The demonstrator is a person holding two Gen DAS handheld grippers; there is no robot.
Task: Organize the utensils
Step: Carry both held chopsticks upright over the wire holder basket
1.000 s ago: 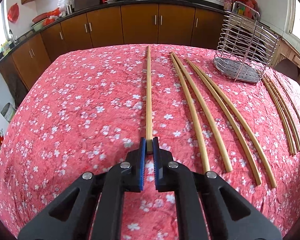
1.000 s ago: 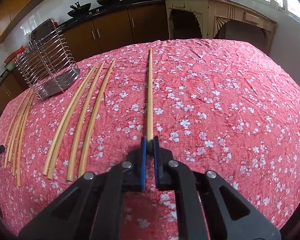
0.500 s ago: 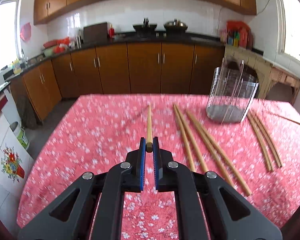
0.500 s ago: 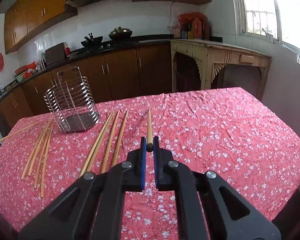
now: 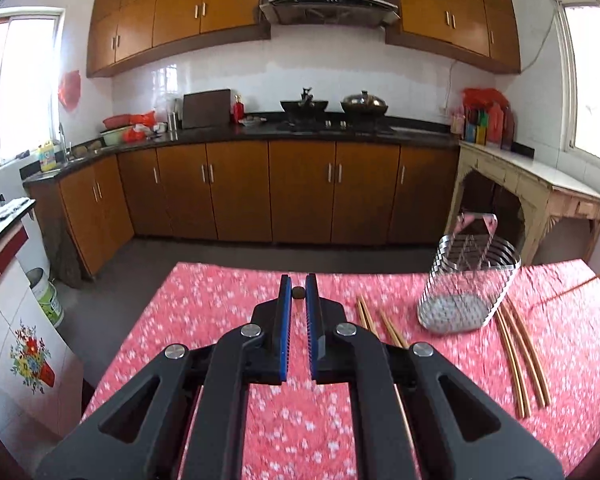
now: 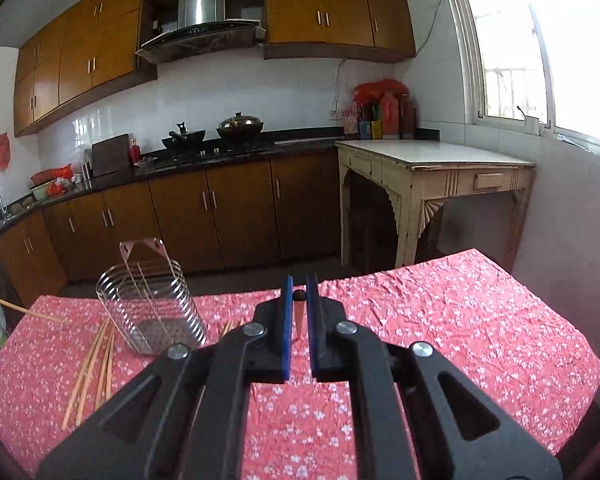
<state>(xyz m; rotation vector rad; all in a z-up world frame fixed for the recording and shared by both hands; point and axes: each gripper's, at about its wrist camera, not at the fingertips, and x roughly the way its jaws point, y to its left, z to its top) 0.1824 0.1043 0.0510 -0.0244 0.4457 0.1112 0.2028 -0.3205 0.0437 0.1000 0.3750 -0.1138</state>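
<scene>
Left gripper (image 5: pixel 299 293) and right gripper (image 6: pixel 299 295) each clamp one chopstick (image 5: pixel 299 293), seen end-on pointing forward; shafts mostly hidden near wire holder (image 6: pixel 152 300).

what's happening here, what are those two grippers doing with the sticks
A person is tidying chopsticks on a table with a red floral tablecloth. Each handheld gripper has its jaws shut on one chopstick: the left gripper holds a chopstick seen end-on, and so does the right gripper with its chopstick. Both are held above the table. The wire utensil holder looks empty, and several loose chopsticks lie on the cloth around it.
</scene>
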